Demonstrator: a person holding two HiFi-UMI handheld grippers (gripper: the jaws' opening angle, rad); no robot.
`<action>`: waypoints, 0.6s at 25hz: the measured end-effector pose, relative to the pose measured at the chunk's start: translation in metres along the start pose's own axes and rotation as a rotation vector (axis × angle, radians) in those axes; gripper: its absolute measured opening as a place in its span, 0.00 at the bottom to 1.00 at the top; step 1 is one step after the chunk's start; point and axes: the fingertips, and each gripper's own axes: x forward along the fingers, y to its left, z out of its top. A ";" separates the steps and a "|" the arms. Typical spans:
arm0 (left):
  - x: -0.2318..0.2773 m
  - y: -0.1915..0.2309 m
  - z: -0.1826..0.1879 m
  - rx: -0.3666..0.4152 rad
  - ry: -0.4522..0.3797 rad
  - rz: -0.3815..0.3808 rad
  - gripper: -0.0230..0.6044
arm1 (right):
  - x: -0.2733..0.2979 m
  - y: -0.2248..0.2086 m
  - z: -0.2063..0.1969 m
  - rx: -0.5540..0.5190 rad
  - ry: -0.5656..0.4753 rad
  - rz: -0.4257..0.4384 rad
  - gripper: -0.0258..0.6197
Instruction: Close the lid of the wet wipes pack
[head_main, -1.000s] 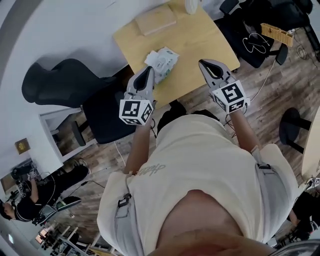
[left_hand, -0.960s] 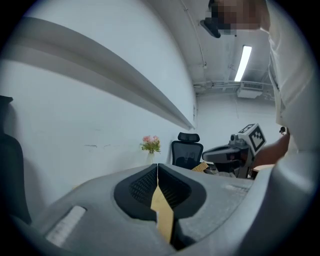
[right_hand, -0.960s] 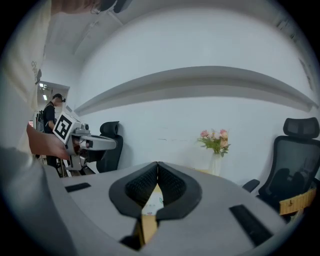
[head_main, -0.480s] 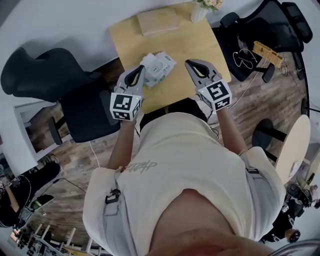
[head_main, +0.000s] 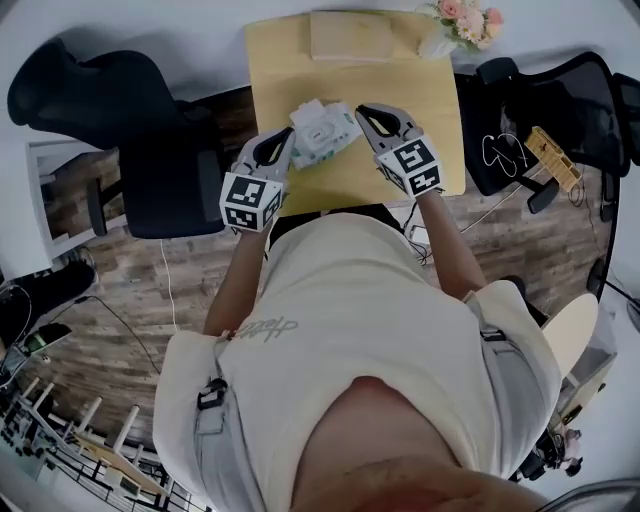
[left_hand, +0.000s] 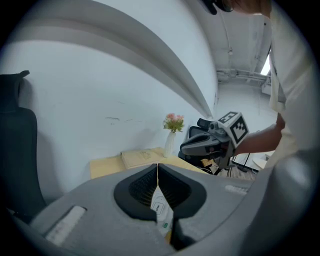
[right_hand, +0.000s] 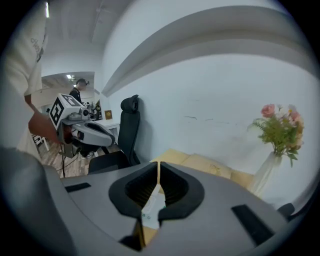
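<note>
My left gripper (head_main: 284, 138) and right gripper (head_main: 364, 110) now flank the wet wipes pack (head_main: 322, 130) on the worktop (head_main: 430, 140), nearer than a second ago. Both pairs of fingers are pressed together, holding nothing.

Item: wet wipes pack (head_main: 322, 130), one. Soft, pillow-shaped white wrapper carrying pale green print. It is lying flat, face up, on the light wooden table (head_main: 430, 120), sitting toward 8 o'clock from the table's middle and well inside every edge. Its long axis is running from about 8 o'clock to 2 o'clock in the head view. A rounded rectangular white lid panel is showing on the top face. A white flap seems to be standing up at the 10 o'clock end; the lid's exact state is not showing clearly.
</note>
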 end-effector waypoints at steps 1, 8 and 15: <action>0.004 0.000 -0.003 -0.009 0.008 0.014 0.06 | 0.008 -0.004 -0.004 -0.010 0.011 0.025 0.04; 0.021 0.009 -0.023 -0.067 0.061 0.130 0.06 | 0.063 -0.013 -0.042 -0.065 0.082 0.224 0.04; 0.032 0.018 -0.049 -0.149 0.091 0.207 0.06 | 0.112 -0.026 -0.065 -0.030 0.111 0.281 0.04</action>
